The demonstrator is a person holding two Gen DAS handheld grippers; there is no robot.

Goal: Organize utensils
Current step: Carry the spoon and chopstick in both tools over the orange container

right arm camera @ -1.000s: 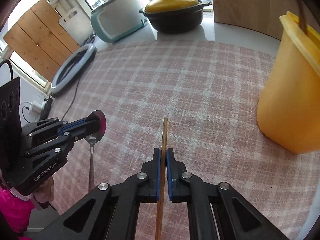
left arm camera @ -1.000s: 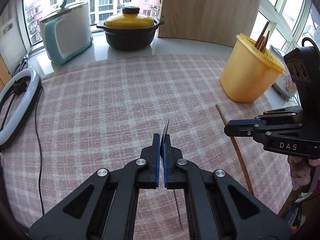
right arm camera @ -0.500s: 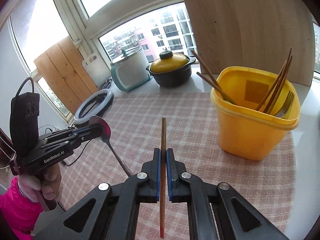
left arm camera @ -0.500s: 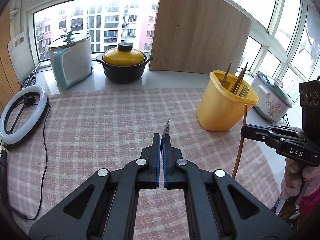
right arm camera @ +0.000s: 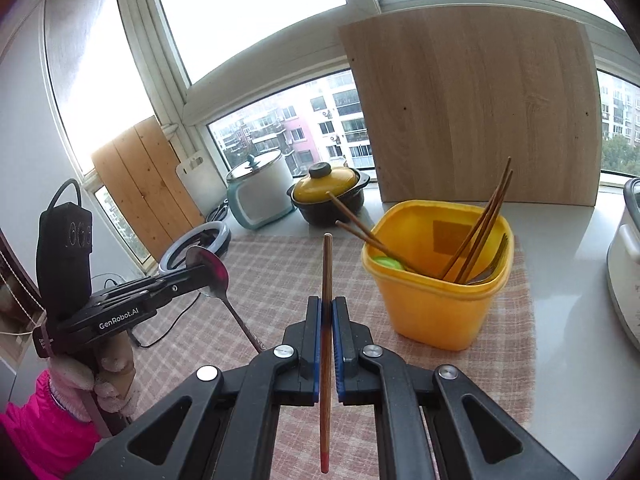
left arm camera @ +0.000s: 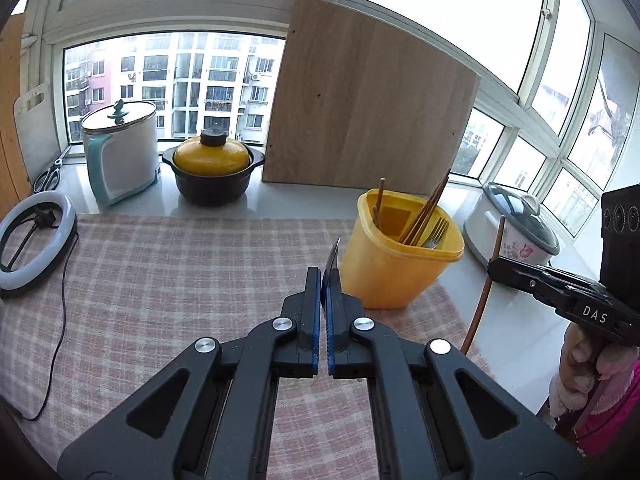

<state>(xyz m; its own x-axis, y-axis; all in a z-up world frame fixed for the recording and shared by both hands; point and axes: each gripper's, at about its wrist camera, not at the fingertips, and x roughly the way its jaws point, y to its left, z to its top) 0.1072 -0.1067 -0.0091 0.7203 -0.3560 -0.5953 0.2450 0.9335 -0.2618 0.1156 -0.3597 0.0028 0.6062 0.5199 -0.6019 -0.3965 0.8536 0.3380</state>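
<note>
**Spoon and chopstick held clear of the cloth beside the yellow holder**

The left gripper [left arm camera: 323, 280] is seen with its jaws pressed onto a metal spoon [right arm camera: 212, 276], whose bowl stands edge-on above the fingertips at the centre of the left wrist view; in the right wrist view the bowl is shown at centre left and the handle slanting down toward the lower middle. The right gripper [right arm camera: 327, 308] is closed on a single wooden chopstick [right arm camera: 326, 320], which is held nearly upright, its tip rising above the jaws and its lower end reaching the bottom of the frame. Both utensils are carried above the checked tablecloth [left arm camera: 180, 272].

The yellow utensil holder [right arm camera: 436, 304] is placed at centre right of the right wrist view, on the cloth's far corner. Several chopsticks [right arm camera: 480, 228] and a fork [right arm camera: 494, 260] are stood in it.

Further back, a yellow-lidded black pot [left arm camera: 212, 168], a white and teal cooker [left arm camera: 120, 152] and a wooden board [left arm camera: 368, 108] are lined along the windowsill. A ring light [left arm camera: 36, 240] is laid at the left edge of the left wrist view, and a floral rice cooker [left arm camera: 516, 228] is stood at the right.
</note>
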